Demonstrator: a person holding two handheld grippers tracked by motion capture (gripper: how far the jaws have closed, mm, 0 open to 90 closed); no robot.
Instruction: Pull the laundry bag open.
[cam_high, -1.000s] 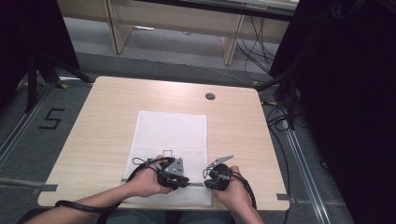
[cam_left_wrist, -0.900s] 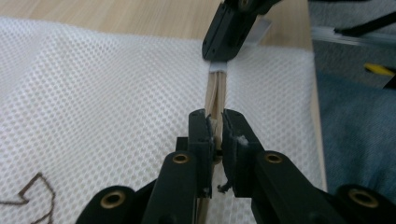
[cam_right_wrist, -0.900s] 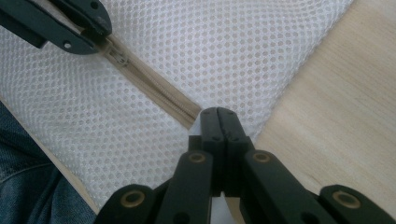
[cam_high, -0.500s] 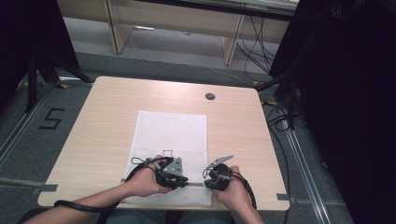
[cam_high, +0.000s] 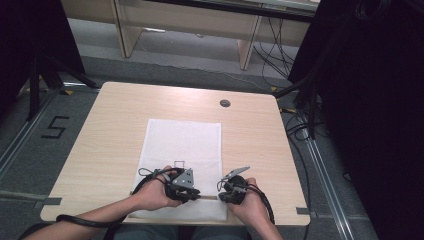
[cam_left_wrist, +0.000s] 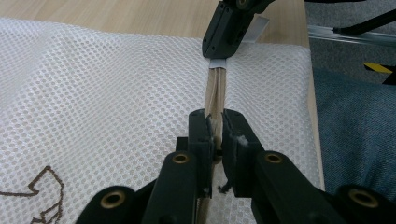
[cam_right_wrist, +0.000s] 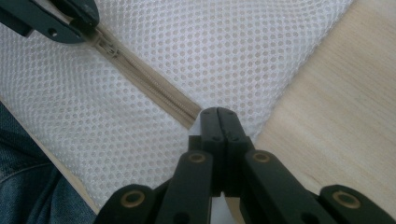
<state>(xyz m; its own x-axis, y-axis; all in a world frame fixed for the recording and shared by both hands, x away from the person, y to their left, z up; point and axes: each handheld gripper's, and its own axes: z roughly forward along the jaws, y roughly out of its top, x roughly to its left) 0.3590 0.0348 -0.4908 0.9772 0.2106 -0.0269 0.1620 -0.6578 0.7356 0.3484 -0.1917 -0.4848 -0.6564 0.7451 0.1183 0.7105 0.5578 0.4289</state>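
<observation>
Zipper teeth (cam_right_wrist: 154, 91) on the mesh bag (cam_high: 185, 145) read clearly from the right gripper view.

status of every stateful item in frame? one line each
White mesh laundry bag: flat on the wooden table.
Beige zipper: closed along the stretch in view.
Left tool: shut on the zipper, near the slider.
Right tool: shut at the zipper's end, on the bag's edge.
</observation>
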